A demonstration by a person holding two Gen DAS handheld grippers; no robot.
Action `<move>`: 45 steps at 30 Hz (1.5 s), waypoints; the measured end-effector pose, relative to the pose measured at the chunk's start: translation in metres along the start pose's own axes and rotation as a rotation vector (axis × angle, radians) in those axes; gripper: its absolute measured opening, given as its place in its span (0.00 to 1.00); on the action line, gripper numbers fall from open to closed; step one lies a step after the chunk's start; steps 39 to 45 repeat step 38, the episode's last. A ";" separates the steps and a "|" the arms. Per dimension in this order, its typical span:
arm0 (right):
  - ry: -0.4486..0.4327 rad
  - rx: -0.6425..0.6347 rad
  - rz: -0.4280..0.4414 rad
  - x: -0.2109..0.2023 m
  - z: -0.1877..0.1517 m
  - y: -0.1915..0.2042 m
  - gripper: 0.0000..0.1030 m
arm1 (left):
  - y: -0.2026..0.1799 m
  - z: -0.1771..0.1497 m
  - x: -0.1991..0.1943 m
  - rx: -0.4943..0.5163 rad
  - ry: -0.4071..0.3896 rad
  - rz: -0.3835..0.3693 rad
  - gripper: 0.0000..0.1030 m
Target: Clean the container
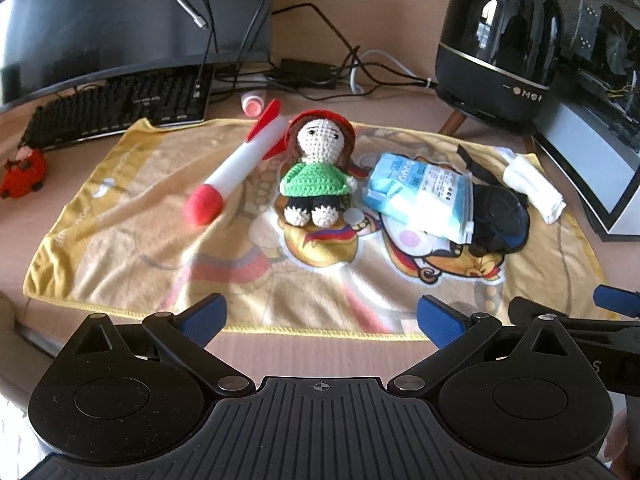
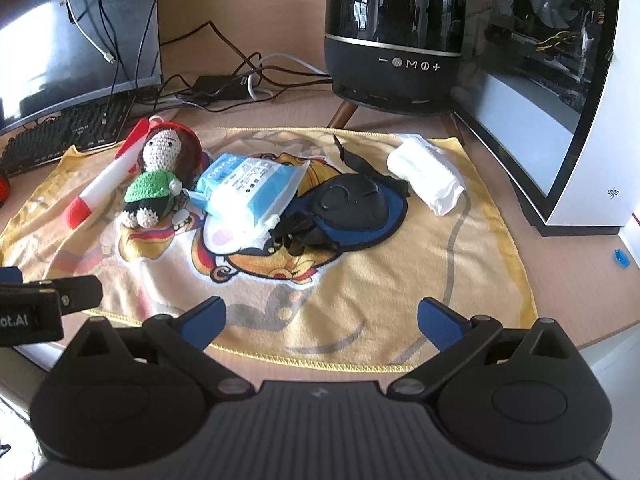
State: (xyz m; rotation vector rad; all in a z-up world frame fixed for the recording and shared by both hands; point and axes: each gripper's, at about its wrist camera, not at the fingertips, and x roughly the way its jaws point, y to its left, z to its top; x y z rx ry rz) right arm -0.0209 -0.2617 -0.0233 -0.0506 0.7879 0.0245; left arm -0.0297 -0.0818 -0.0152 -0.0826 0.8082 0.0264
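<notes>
Pale wooden desk (image 2: 560, 264) runs under everything, crowded at the back by a curved dark monitor (image 1: 100, 20), a white glass-sided computer case (image 2: 580, 160) and a glossy black domed speaker on wooden legs (image 2: 394, 28). A yellow cartoon-printed towel (image 1: 140, 240) lies spread in front of me. My left gripper (image 1: 320, 312) and right gripper (image 2: 320, 312) hover at its near edge, both spread wide with nothing between the blue pads.

On the towel, left to right, lie a white foam rocket with a red nose (image 1: 236, 164), a crocheted doll in a green top (image 1: 320, 168), a blue-and-white pack of wipes (image 1: 420, 188), a black-and-blue padded mask with straps (image 1: 496, 216) and a rolled white cloth (image 1: 532, 188).

I see no plain container. The nearest candidate is a small white bottle with a pink cap (image 1: 252, 103), on its side just beyond the towel's far edge. I judge it light, stiff, smooth and ready to roll, so I'd pinch it across the body, not the cap.

Only the left view shows that bottle clearly; in the right view the doll and rocket hide it. Only the right view shows the case's full front.
</notes>
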 end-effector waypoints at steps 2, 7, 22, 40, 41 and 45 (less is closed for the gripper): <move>0.003 0.000 0.000 0.001 0.000 -0.002 1.00 | -0.002 -0.001 0.000 0.004 0.001 0.000 1.00; 0.009 0.005 0.001 0.002 -0.001 -0.006 1.00 | -0.006 -0.001 0.002 0.008 0.007 0.002 1.00; 0.035 0.014 -0.001 0.004 -0.005 -0.005 1.00 | -0.008 -0.004 0.004 0.009 0.028 0.006 1.00; 0.015 0.013 0.003 -0.001 -0.006 -0.005 1.00 | -0.001 -0.005 -0.008 -0.023 -0.036 -0.010 1.00; 0.015 0.013 0.003 -0.001 -0.006 -0.005 1.00 | -0.001 -0.005 -0.008 -0.023 -0.036 -0.010 1.00; 0.015 0.013 0.003 -0.001 -0.006 -0.005 1.00 | -0.001 -0.005 -0.008 -0.023 -0.036 -0.010 1.00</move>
